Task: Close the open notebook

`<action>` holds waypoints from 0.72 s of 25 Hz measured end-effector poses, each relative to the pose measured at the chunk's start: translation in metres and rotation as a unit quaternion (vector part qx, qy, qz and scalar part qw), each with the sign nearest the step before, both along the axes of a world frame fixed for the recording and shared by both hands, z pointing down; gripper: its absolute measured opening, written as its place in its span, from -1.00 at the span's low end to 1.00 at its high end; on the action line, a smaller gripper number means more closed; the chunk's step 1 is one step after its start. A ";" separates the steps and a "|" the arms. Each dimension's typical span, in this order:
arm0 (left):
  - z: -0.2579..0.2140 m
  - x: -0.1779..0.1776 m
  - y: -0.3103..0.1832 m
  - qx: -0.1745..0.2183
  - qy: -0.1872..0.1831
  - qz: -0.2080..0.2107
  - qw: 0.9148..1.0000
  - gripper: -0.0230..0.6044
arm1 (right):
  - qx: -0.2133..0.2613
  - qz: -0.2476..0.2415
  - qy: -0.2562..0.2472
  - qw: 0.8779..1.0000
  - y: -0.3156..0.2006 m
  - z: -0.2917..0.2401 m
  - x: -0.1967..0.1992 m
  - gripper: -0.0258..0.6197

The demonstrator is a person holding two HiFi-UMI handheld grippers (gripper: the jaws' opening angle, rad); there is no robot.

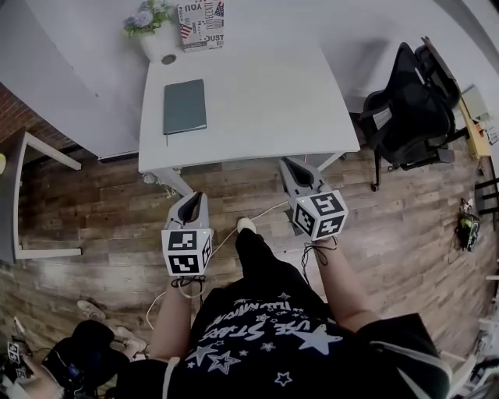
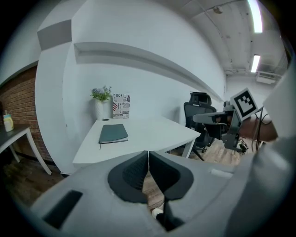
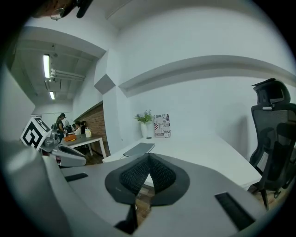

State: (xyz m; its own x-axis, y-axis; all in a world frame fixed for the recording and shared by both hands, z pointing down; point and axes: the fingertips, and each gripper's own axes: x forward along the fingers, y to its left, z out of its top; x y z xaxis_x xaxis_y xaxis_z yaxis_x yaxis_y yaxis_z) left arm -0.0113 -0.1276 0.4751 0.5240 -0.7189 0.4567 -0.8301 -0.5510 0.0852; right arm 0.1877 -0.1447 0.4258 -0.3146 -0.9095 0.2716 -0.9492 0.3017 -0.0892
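Head view showed the dark green notebook (image 1: 185, 107) lying closed and flat on the white table (image 1: 265, 101), toward the table's left side. It lay at about twelve o'clock from the left gripper (image 1: 192, 199) and eleven o'clock from the right gripper (image 1: 291, 166). Both grippers were held off the table's near edge, above the wooden floor (image 1: 101, 203), well apart from the notebook. Left gripper view showed its two dark pads (image 2: 134, 173) meeting at the tips with nothing between them. Right gripper view showed the same, jaws together and empty. A potted plant (image 1: 158, 35) and a printed card (image 1: 200, 23) stood at the table's far edge, at about twelve o'clock from the notebook. A black office chair (image 1: 409, 101) stood at three o'clock from the table.
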 end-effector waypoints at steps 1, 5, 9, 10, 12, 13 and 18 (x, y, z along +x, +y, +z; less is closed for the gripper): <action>-0.001 -0.002 0.008 0.002 0.000 0.002 1.000 -0.85 | 0.002 0.001 0.000 1.000 0.009 -0.001 -0.002 -0.92; -0.005 -0.011 0.043 0.007 0.000 0.004 1.000 -0.85 | 0.008 -0.004 -0.003 1.000 0.043 -0.006 -0.013 -0.92; -0.009 -0.020 0.076 0.011 0.006 0.001 1.000 -0.85 | 0.012 -0.018 0.001 1.000 0.074 -0.009 -0.031 -0.92; -0.010 -0.022 0.084 0.012 0.008 0.001 1.000 -0.86 | 0.014 -0.020 0.003 1.000 0.082 -0.010 -0.035 -0.92; -0.011 -0.025 0.100 0.015 0.008 0.002 1.000 -0.86 | 0.016 -0.023 0.008 1.000 0.096 -0.011 -0.042 -0.92; -0.011 -0.027 0.107 0.015 0.008 0.003 1.000 -0.86 | 0.017 -0.023 0.009 1.000 0.104 -0.011 -0.045 -0.92; -0.005 -0.033 0.146 0.011 0.004 0.006 1.000 -0.86 | 0.010 -0.028 0.010 0.999 0.144 -0.005 -0.056 -0.92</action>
